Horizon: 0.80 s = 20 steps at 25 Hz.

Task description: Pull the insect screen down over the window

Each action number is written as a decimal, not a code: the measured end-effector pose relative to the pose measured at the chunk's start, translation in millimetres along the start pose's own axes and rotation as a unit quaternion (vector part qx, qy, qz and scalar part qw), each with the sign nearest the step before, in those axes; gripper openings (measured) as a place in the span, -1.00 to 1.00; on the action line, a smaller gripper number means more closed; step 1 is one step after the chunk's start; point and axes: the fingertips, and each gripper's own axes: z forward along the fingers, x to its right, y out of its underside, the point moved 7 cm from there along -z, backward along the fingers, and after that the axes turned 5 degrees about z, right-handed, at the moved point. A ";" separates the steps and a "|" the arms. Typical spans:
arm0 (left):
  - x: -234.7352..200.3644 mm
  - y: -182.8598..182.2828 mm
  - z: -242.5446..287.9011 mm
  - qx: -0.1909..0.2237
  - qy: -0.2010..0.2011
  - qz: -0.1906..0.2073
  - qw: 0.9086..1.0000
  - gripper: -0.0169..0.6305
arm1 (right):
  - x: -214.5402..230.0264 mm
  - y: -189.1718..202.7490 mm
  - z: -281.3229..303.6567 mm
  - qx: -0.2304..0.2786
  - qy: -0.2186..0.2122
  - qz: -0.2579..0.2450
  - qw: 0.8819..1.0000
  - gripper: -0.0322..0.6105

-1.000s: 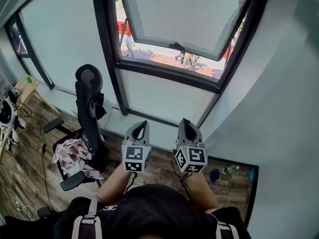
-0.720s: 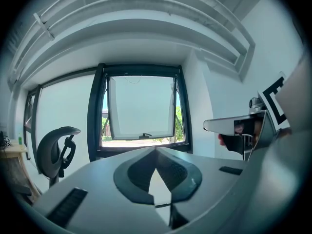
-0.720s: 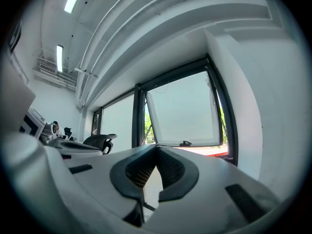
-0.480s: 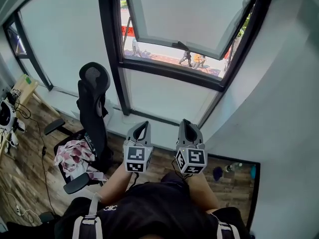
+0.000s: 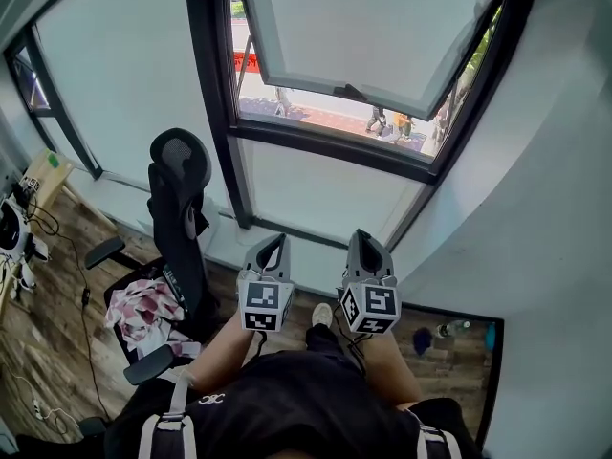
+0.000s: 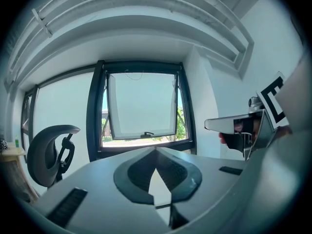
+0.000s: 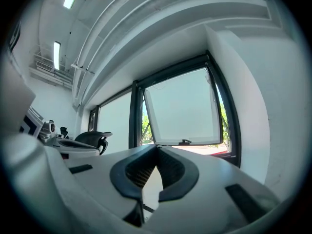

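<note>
The black-framed window (image 5: pixel 335 146) stands ahead of me, its white sash (image 5: pixel 368 27) tilted outward with a black handle (image 6: pixel 146 134) on its lower edge. A thin cord (image 6: pixel 131 73) hangs at the top of the opening; no screen is over the opening. My left gripper (image 5: pixel 272 244) and right gripper (image 5: pixel 360 240) are held side by side at waist height, well below and short of the window, pointing toward it. Both are shut with nothing between the jaws, as the left gripper view (image 6: pixel 156 150) and the right gripper view (image 7: pixel 157 147) show.
A black office chair (image 5: pixel 182 208) with a patterned cloth (image 5: pixel 143 304) on its seat stands left of me. A desk (image 5: pixel 43 170) sits at the far left. Bottles (image 5: pixel 449 330) lie on the wood floor at the right, by the white wall (image 5: pixel 555 208).
The head view has shifted slightly and a shoe now shows below the grippers. Both grippers have stayed shut and side by side. People on the street outside have walked to the right.
</note>
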 end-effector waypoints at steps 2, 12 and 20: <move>-4.3 1.2 13.8 -0.002 0.001 0.001 1.000 -0.91 | 6.9 3.3 13.0 -0.002 0.003 0.004 1.000 -0.89; -32.1 -3.8 113.1 -0.011 -0.007 -0.002 1.000 -0.91 | 49.9 3.1 110.7 -0.015 -0.007 0.010 1.000 -0.89; -39.0 -15.7 197.4 -0.026 -0.019 0.003 0.999 -0.91 | 97.4 -5.1 189.1 -0.019 -0.025 0.009 0.999 -0.89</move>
